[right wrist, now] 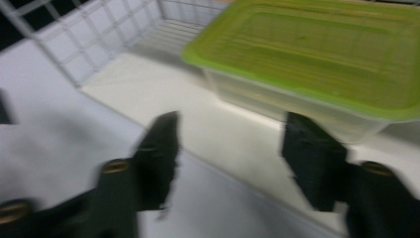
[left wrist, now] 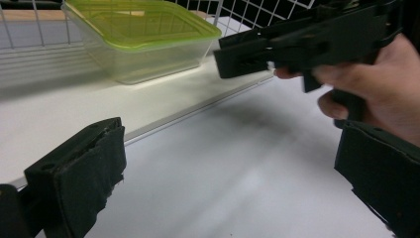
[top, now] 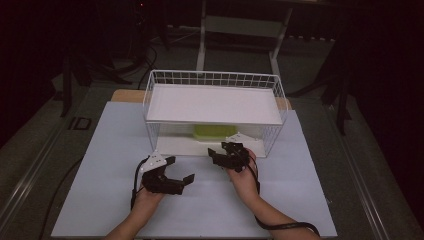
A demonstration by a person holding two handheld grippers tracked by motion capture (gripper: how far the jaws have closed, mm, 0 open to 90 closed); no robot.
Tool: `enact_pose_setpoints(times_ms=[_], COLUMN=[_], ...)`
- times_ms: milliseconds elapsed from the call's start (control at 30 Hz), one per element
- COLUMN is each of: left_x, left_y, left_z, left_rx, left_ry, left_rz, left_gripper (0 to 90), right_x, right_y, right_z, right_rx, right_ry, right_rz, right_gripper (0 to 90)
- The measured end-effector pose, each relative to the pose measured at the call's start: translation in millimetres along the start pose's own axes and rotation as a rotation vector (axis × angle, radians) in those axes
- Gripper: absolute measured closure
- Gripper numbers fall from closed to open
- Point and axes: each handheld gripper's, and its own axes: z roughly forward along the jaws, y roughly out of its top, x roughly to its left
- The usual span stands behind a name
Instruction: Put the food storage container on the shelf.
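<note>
From above, your worktop [top: 100, 165] is a pale sheet in a dark room, with grey floor around it. A white wire rack [top: 215, 112] stands at its far half, and the green-lidded box [top: 214, 132] sits on the rack's lower shelf.

Along your left gripper [left wrist: 223, 163], the fingers stand wide apart over bare worktop, holding nothing.

Along your right gripper [right wrist: 233, 158], the fingers are open and empty, just short of the box.

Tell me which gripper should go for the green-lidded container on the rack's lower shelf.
Right. The right gripper sits at the shelf's open front, jaws open and facing the container. The left gripper rests farther back, left of it.
</note>
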Motion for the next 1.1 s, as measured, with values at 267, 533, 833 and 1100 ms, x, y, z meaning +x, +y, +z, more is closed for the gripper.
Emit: enact_pose_setpoints(times_ms=[267, 533, 833, 1100], left_x=[-6.5, -16.4, -22.7, -27.9], left_y=[10.3, 18.8, 17.1, 11.3], left_z=[2.8, -1.1, -13.6, -25.9], left_rx=[-0.002, -0.003, 0.012, 0.017], left_ry=[-0.039, -0.09, -0.125, -0.139], left_rz=[0.076, 0.122, 0.152, 0.175], left_gripper=[0.1, 0.0, 0.1, 0.0], right_x=[1.8, -0.8, -3.2, -9.7], right_y=[-4.2, -3.7, -14.6, -25.6], right_z=[-17.2, -36.5, -61.8, -82.9], right_rx=[-0.034, -0.055, -0.049, -0.047], right_ry=[0.099, 0.115, 0.13, 0.134], right_rz=[-0.049, -0.052, -0.045, -0.054], right_gripper=[14.4, 14.7, 15.0, 17.0])
